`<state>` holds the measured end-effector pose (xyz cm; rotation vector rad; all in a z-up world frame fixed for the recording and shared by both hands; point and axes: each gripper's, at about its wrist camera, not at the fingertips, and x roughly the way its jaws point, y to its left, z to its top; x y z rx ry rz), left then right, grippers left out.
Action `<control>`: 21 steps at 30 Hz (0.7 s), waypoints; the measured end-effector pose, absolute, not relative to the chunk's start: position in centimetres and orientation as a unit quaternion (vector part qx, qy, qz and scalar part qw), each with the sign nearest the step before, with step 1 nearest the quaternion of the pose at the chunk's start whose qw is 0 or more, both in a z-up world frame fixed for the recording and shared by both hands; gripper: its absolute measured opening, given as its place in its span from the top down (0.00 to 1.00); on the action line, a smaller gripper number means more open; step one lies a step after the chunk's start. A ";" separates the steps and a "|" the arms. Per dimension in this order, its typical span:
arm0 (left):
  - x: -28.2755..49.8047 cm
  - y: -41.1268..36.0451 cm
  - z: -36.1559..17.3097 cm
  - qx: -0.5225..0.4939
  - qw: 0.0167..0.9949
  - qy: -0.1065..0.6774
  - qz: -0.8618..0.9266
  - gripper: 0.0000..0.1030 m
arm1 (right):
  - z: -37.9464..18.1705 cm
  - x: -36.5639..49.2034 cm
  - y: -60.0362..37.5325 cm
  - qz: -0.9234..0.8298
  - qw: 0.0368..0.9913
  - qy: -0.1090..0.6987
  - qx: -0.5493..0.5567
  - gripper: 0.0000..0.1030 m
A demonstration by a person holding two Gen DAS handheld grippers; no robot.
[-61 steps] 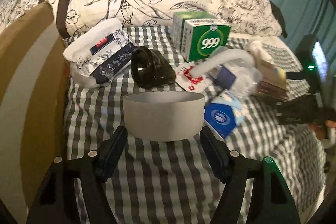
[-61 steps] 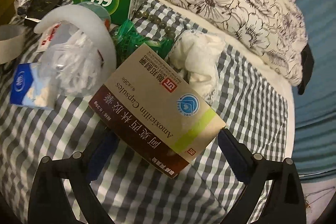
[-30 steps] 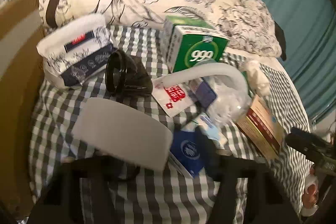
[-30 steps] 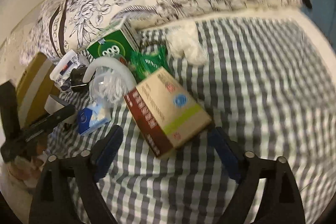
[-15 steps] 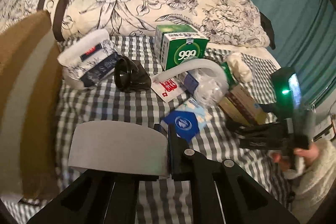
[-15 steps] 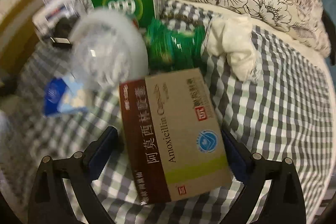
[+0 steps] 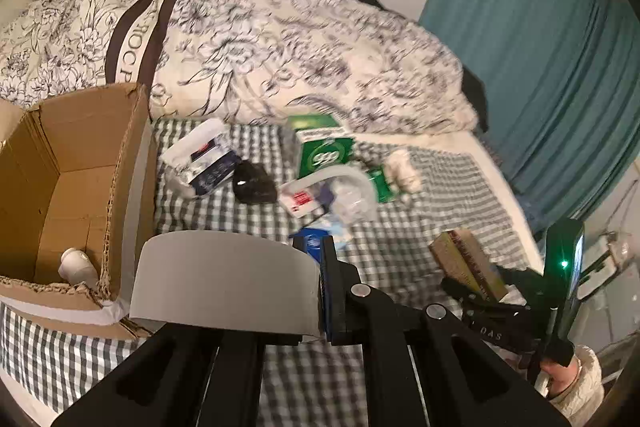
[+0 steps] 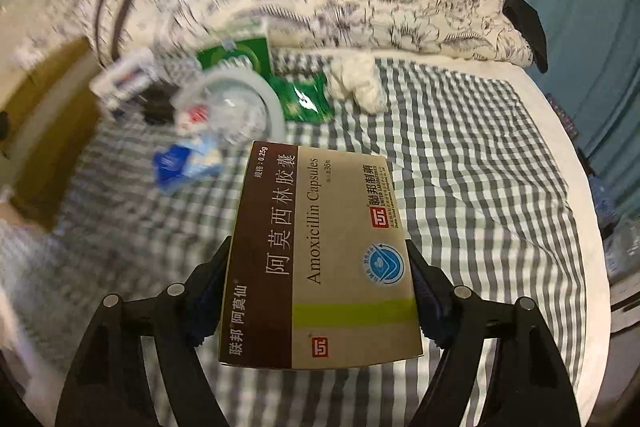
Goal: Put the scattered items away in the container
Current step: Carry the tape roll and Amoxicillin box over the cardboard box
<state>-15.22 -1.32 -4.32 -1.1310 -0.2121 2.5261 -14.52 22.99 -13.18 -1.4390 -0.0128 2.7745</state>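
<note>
My left gripper point(image 7: 256, 307) is shut on a grey tape roll point(image 7: 224, 279) and holds it above the bed, just right of the open cardboard box point(image 7: 132, 155). A white bottle point(image 7: 78, 265) lies inside the box. My right gripper point(image 8: 318, 291) is shut on a brown Amoxicillin box point(image 8: 320, 259), lifted off the checked sheet; it also shows in the left wrist view point(image 7: 468, 263). Scattered items stay on the bed: a green 999 box point(image 7: 326, 151), a tissue pack point(image 7: 204, 159), a black object point(image 7: 254, 183), a blue packet point(image 8: 180, 163).
A floral duvet point(image 7: 260, 43) is heaped at the back. A teal curtain point(image 7: 552, 67) hangs on the right. A clear bag with a white ring point(image 8: 236, 107), a green packet point(image 8: 304, 95) and a white cloth point(image 8: 360, 83) lie mid-bed.
My left gripper has closed on the tape roll and lifted it back beside the cardboard box. My right gripper has closed on the Amoxicillin box and raised it.
</note>
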 end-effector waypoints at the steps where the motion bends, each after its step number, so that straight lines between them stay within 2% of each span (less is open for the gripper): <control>1: -14.8 -1.3 -3.8 -0.400 0.191 -0.086 0.892 0.93 | -12.3 -14.0 23.0 0.889 0.000 0.004 -0.458 0.25; 12: -11.1 -1.1 0.3 -0.394 0.305 -0.169 0.851 0.93 | -7.6 -9.4 23.5 0.896 -0.045 0.090 -0.433 0.25; 21: -9.5 -2.2 -0.7 -0.424 0.221 -0.105 0.872 0.93 | -5.8 -7.3 22.2 0.897 -0.051 0.081 -0.432 0.25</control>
